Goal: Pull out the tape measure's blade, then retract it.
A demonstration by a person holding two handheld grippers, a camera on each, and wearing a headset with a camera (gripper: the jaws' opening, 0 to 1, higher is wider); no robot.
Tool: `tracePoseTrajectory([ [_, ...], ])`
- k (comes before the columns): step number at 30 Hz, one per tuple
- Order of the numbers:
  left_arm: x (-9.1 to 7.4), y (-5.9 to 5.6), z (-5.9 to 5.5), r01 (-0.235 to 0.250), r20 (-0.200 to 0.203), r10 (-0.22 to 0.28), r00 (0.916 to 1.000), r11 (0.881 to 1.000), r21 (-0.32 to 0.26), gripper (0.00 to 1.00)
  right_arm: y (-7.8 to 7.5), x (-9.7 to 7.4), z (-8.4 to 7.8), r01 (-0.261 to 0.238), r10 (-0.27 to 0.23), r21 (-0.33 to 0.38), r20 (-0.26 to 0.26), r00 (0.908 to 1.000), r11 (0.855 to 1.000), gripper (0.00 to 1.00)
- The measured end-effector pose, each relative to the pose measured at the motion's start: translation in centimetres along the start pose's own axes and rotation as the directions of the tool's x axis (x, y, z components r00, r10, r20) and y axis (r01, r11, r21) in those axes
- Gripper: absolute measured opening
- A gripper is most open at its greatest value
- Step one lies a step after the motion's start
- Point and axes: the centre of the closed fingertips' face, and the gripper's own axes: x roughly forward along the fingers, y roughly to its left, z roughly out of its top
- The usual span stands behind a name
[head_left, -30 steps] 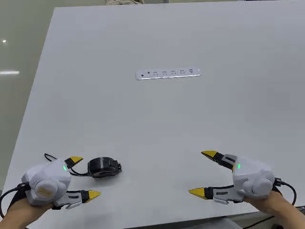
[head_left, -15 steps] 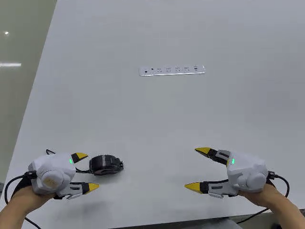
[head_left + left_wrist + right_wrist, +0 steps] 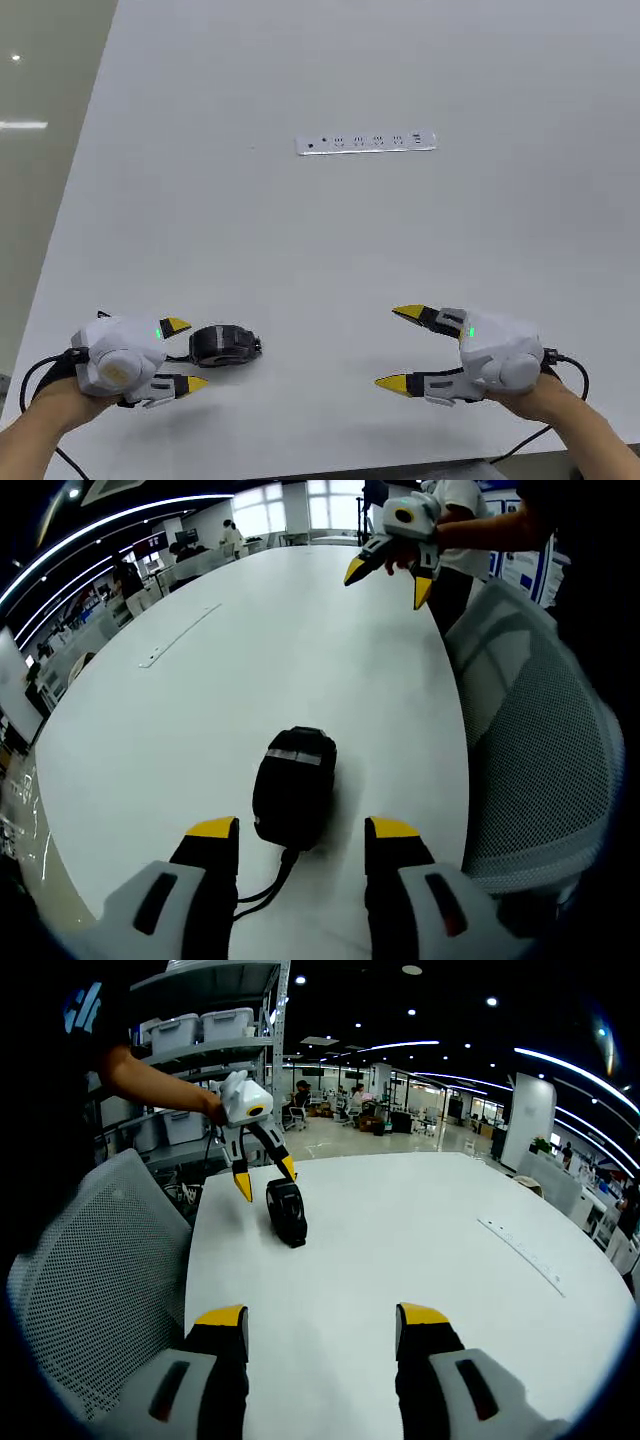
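While left gripper [image 3: 189, 352] gapes | tape measure [image 3: 224, 344] just ahead of its tips | right gripper [image 3: 396, 347] spread

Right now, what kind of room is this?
Probably a big open office or workshop: a long white table with a power strip, shelves holding plastic boxes, and a mesh chair.

Black tape measure [image 3: 225, 344], white table [image 3: 300, 240], white power strip [image 3: 366, 143].
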Motion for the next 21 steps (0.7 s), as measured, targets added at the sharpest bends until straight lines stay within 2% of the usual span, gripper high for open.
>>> tracePoseTrajectory([
  [12, 1.3, 0.1, -0.3, 0.043, -0.023, -0.043, 0.9988, 0.999, 0.030, 0.43, -0.2, 2.1, 0.1, -0.045, 0.044, -0.029, -0.009, 0.9990, 0.999, 0.55],
  [21, 2.2, 0.2, -0.3, 0.066, -0.035, -0.065, 0.9973, 0.997, 0.030, 0.38, -0.4, 4.0, 0.4, -0.077, 0.076, -0.048, -0.009, 0.9970, 0.996, 0.52],
])
